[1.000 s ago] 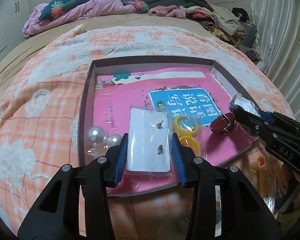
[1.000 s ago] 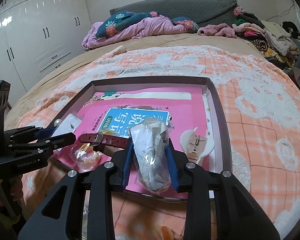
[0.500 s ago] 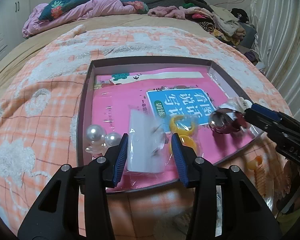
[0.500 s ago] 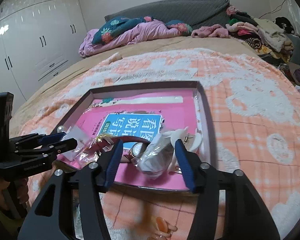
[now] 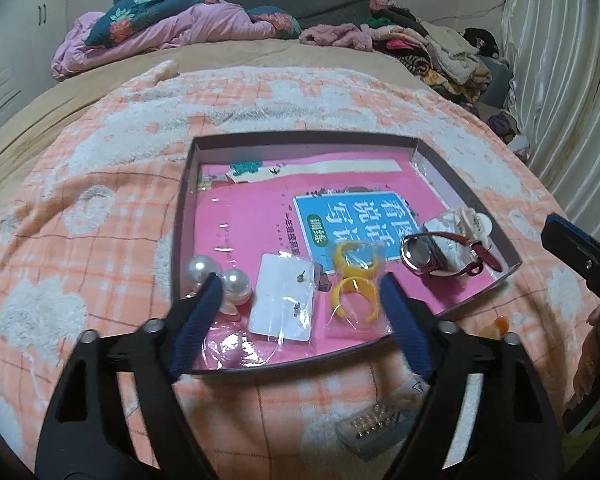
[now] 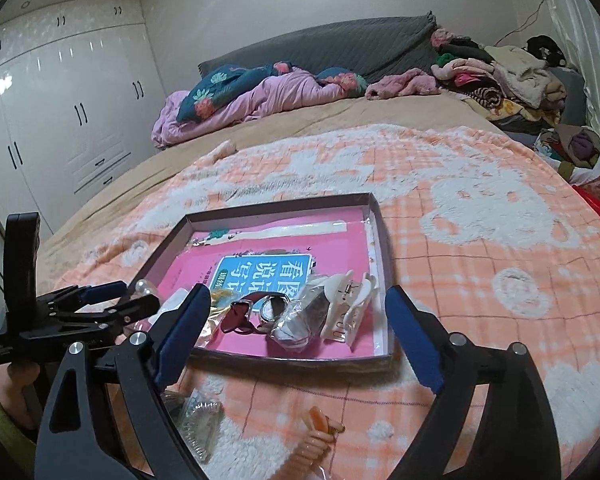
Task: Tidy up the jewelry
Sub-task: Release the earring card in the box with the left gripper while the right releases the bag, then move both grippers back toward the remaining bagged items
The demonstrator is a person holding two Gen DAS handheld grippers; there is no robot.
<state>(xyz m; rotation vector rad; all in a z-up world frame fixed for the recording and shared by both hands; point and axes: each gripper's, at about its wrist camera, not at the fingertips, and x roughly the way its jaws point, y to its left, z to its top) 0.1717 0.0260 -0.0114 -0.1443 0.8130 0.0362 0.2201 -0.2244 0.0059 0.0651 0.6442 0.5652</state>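
— Pink is what fills the tray, then?

— Yes, a pink book cover lines its floor, and the tray sits on the peach checked blanket of the bed, centre of my left view. The jewelry lies along the tray's lower edge. At lower left are two pearl balls. Just right of them is the white earring card in its clear sleeve, then a bag of yellow rings.

— And your left hand-held gripper?

— Its jaws have just been opening and now stand apart. The card and the ring bag lie between the blue pads, and neither pad presses on them.

— The right one?

— My right hand-held gripper has also just been opening; its jaws are spread wide at the bottom of the right view. Beyond them, in the tray's lower right corner, rest a red-strapped watch, a crumpled clear packet and a white hair claw, packed close together. Nothing is gripped.

— Anything outside the tray?

— On the blanket below it lie a clear case of small gold studs and an orange spiral hair tie.
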